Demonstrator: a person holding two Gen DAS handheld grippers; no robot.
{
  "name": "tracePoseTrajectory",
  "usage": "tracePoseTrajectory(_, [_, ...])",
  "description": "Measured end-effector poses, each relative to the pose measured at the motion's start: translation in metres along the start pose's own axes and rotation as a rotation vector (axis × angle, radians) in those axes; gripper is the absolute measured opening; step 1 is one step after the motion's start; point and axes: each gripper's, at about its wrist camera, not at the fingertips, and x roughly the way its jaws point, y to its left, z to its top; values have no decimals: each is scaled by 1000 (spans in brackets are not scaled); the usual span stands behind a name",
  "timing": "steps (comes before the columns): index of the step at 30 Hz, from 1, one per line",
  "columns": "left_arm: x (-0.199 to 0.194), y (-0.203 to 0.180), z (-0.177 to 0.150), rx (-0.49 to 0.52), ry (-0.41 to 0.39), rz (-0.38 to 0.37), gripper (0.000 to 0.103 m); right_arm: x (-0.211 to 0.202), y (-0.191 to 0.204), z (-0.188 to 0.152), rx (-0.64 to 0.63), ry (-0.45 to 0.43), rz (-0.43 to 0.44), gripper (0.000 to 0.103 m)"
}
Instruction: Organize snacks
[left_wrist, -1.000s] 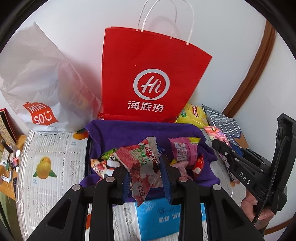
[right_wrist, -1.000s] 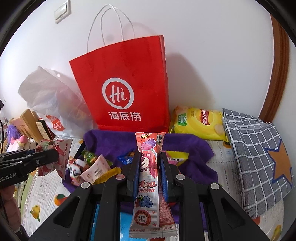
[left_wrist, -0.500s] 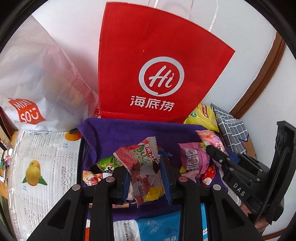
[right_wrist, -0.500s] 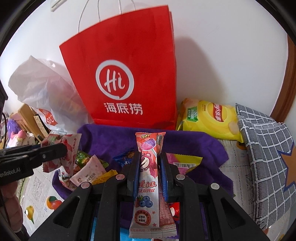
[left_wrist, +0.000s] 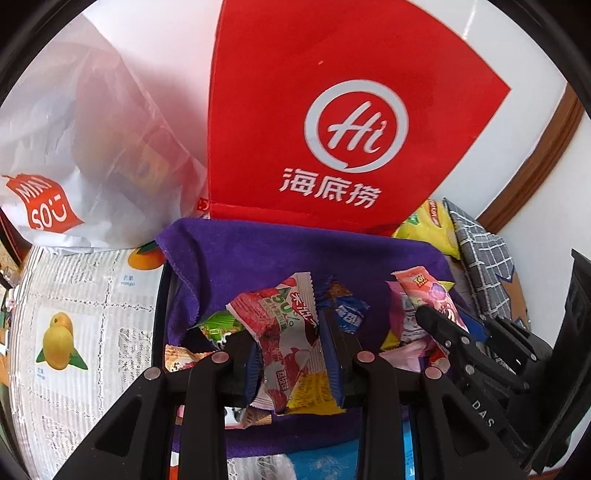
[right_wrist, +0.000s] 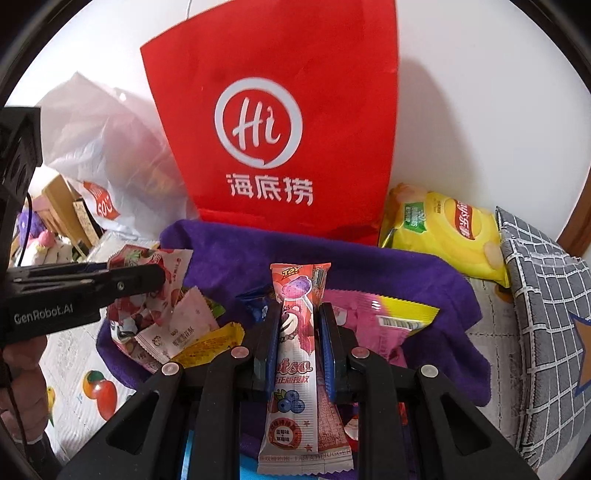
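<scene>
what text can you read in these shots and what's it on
"Hi" and "海底捞": red paper bag
"MINI SO": white plastic bag
"GenRobot.AI": left tool
"DAS": right tool
"TOY": wrapper in the right tool
"mango": fruit-print table cover
Yellow chip bag and the remaining snack wrappers: print too small to read.

Between the left jaws sits a crumpled snack packet (left_wrist: 284, 328), with loose snacks (left_wrist: 343, 314) lying on the towel (left_wrist: 258, 254) beyond and to both sides. Behind the towel stands the paper bag (left_wrist: 314, 110), a plastic bag (left_wrist: 74, 147) to its left. Between the right jaws sits a lollipop packet (right_wrist: 295, 332); right of them lie a chip bag (right_wrist: 443, 229) and a checked cloth (right_wrist: 546, 314).
</scene>
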Motion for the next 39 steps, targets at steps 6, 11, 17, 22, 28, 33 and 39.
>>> tracePoseTrajectory(6, [15,3,1,-10,28,-12,28,10,0,-1,-7,25,-8,20])
tracePoseTrajectory(11, [22,0,1,5,31,7,29,18,-1,-5,-7,41,-12,21])
tracePoseTrajectory(17, [27,-7,-2,40,30,24,29,20,-1,-6,-12,42,-23,22])
tracePoseTrajectory(22, [29,-9,-3,50,25,26,29,21,-1,-7,-2,41,-27,22])
tracePoseTrajectory(28, [31,-10,-3,59,24,10,34,19,0,-8,1,35,-41,26])
tracePoseTrajectory(33, [28,-13,-3,59,14,9,51,15,0,-7,10,18,-55,38])
tracePoseTrajectory(39, [18,-14,-4,72,-5,23,60,12,-1,-10,30,18,-49,43])
